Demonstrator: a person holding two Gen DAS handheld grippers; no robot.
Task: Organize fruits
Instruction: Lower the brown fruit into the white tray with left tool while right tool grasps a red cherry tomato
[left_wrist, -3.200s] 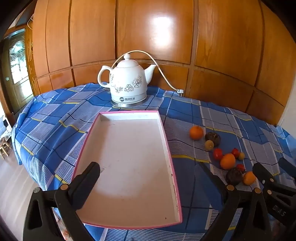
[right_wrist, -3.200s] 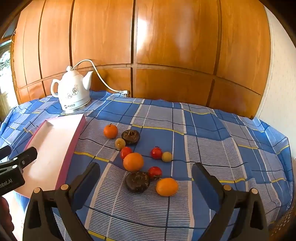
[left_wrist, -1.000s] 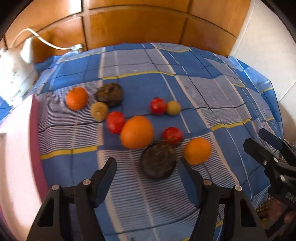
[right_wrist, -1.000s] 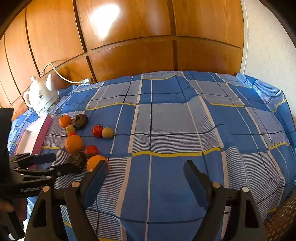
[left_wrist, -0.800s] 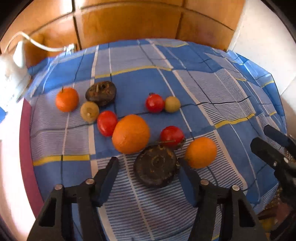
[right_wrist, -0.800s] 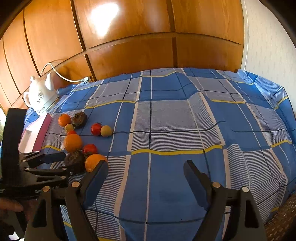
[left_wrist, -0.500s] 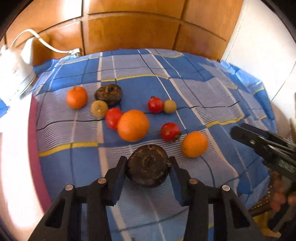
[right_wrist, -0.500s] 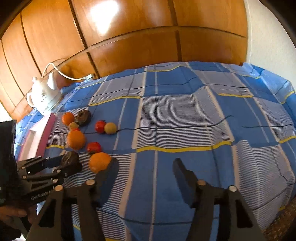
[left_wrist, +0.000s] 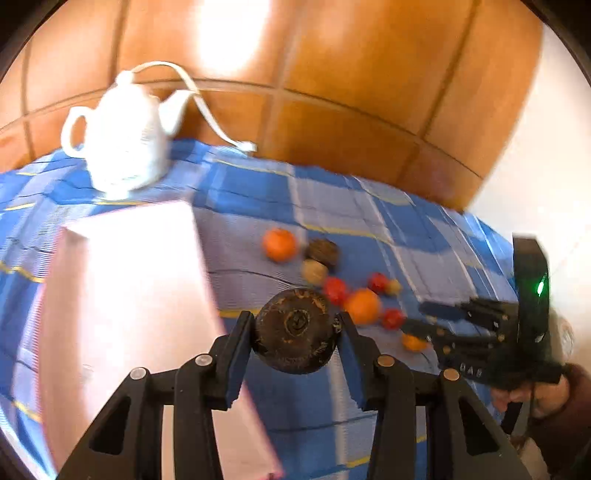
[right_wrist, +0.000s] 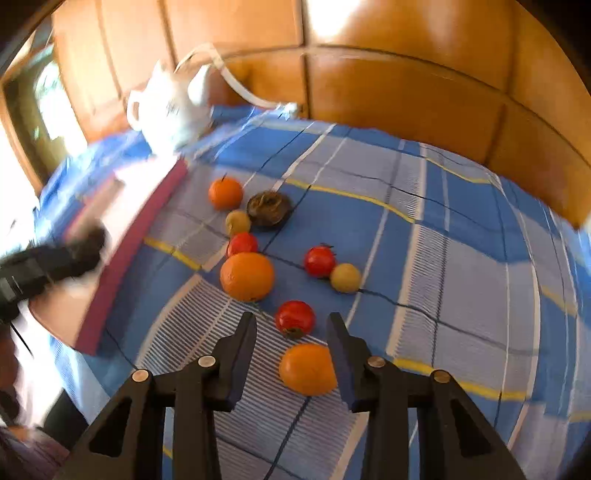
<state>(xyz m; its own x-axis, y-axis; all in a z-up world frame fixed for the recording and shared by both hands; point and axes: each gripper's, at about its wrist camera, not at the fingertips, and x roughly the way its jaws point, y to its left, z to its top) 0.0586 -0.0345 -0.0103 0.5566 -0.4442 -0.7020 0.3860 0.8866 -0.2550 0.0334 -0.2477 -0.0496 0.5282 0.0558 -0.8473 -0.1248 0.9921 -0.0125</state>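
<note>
My left gripper (left_wrist: 295, 330) is shut on a dark brown round fruit (left_wrist: 295, 325), held in the air beside the right rim of the pink-edged white tray (left_wrist: 129, 295). My right gripper (right_wrist: 291, 326) points down at the cloth and its jaws are closing around a small orange (right_wrist: 308, 369). The right finger touches the orange and the left finger stands apart. Ahead of it lie a red tomato (right_wrist: 294, 318), a big orange (right_wrist: 246, 276) and several more small fruits, among them a second dark fruit (right_wrist: 269, 208). In the right wrist view the tray (right_wrist: 129, 251) is on the left.
A white kettle (left_wrist: 125, 147) with its cord stands behind the tray against the wooden wall. A blue checked cloth (right_wrist: 461, 258) covers the table. A person's hand (left_wrist: 546, 402) holds the right gripper at the table's right edge.
The left jaws shut on the dark fruit, lifted it and swung left to the tray. The right gripper moved left over the small orange and its jaws narrowed.
</note>
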